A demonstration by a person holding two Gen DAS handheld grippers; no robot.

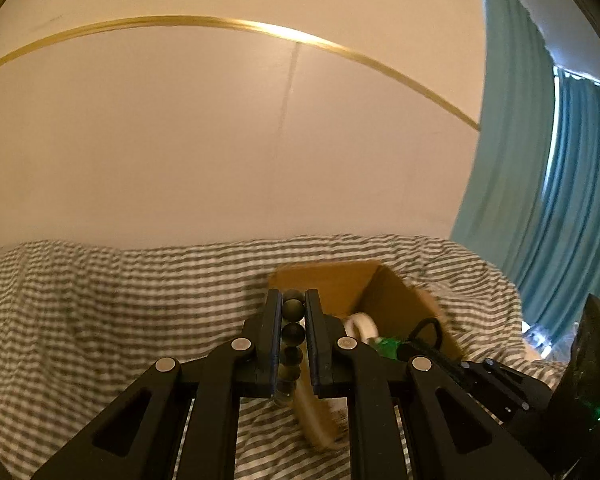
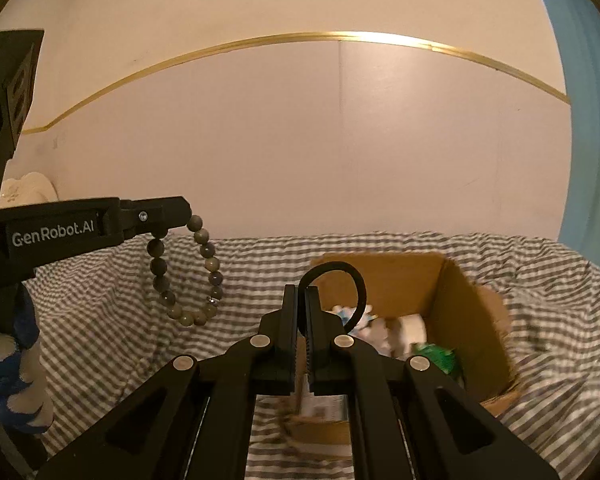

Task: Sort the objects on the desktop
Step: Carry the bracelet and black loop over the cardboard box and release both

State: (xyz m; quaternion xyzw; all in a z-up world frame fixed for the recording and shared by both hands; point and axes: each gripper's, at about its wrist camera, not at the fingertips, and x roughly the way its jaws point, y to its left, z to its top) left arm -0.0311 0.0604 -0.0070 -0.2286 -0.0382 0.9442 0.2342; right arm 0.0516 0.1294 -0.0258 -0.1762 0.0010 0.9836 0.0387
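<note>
My left gripper (image 1: 293, 300) is shut on a bracelet of dark grey-green beads (image 1: 292, 332), which runs down between its pads. From the right wrist view that same left gripper (image 2: 180, 216) reaches in from the left with the bead bracelet (image 2: 188, 276) hanging as a loop below its tips. My right gripper (image 2: 301, 290) is shut on a black elastic hair tie (image 2: 340, 270), whose loop arches up and to the right of the fingertips. Both are held in the air, near an open cardboard box (image 2: 456, 304).
The cardboard box (image 1: 384, 292) sits on a grey-and-white striped cloth (image 2: 112, 320) and holds a white tape roll (image 1: 360, 324), a green item (image 2: 440, 356) and pale crumpled things. A plain wall stands behind; a teal curtain (image 1: 540, 200) hangs at right. A gloved hand (image 2: 16, 368) shows at far left.
</note>
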